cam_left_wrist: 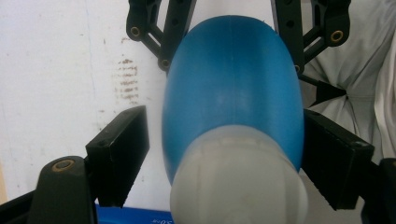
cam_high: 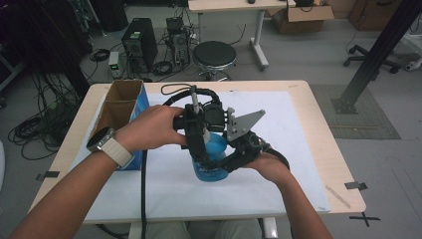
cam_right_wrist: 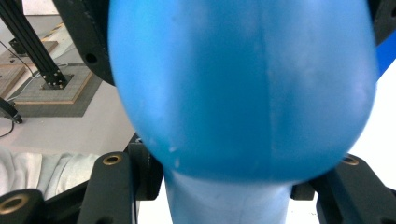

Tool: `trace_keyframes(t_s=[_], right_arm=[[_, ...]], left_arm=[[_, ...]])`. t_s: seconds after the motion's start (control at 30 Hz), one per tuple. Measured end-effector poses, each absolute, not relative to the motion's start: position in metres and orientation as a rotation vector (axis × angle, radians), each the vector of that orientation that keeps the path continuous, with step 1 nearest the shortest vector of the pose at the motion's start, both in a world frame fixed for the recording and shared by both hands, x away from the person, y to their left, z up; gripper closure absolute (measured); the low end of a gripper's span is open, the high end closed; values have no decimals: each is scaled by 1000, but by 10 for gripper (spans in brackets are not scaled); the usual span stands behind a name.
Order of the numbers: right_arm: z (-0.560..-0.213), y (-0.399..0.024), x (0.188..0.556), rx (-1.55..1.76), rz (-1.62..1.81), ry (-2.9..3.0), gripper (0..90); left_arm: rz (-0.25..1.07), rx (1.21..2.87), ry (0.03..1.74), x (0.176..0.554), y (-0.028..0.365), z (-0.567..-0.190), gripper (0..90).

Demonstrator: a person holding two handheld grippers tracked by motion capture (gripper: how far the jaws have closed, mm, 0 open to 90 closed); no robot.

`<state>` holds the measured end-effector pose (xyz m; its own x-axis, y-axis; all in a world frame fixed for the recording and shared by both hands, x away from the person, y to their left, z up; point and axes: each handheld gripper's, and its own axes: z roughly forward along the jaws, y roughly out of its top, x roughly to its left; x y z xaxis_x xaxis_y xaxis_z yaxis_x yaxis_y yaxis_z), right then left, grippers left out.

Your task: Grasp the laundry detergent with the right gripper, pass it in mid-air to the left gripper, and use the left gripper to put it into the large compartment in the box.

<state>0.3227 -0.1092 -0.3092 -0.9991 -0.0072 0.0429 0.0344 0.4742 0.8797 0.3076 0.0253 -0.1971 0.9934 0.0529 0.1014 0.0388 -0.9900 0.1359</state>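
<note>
A blue plastic bottle (cam_high: 211, 162) stands upright at the middle of the white sheet. My right gripper (cam_high: 221, 167) reaches in from the right and is shut on the bottle's body (cam_right_wrist: 243, 84), with a jaw on each side. My left gripper (cam_high: 200, 152) comes down from above over the bottle's top. In the left gripper view its jaws straddle the pale neck (cam_left_wrist: 238, 186) and blue shoulder (cam_left_wrist: 233, 84). The right pad (cam_left_wrist: 336, 158) lies against the bottle. A strip of white sheet shows between the left pad (cam_left_wrist: 121, 154) and the bottle.
An open cardboard box (cam_high: 122, 107) with a blue side stands at the table's left. A white sheet (cam_high: 298, 144) covers most of the wooden table (cam_high: 338, 164). A black cable (cam_high: 144, 199) runs toward the front edge. A stool (cam_high: 214, 55) and computer towers stand beyond the table.
</note>
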Motion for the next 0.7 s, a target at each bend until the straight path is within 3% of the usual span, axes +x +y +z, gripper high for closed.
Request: trace_keyframes(t_s=[0.7], right_arm=[[-309,-109,321,-19,-1599,-2660,432]], left_arm=[[135,2996,52,305,25,-198,360]])
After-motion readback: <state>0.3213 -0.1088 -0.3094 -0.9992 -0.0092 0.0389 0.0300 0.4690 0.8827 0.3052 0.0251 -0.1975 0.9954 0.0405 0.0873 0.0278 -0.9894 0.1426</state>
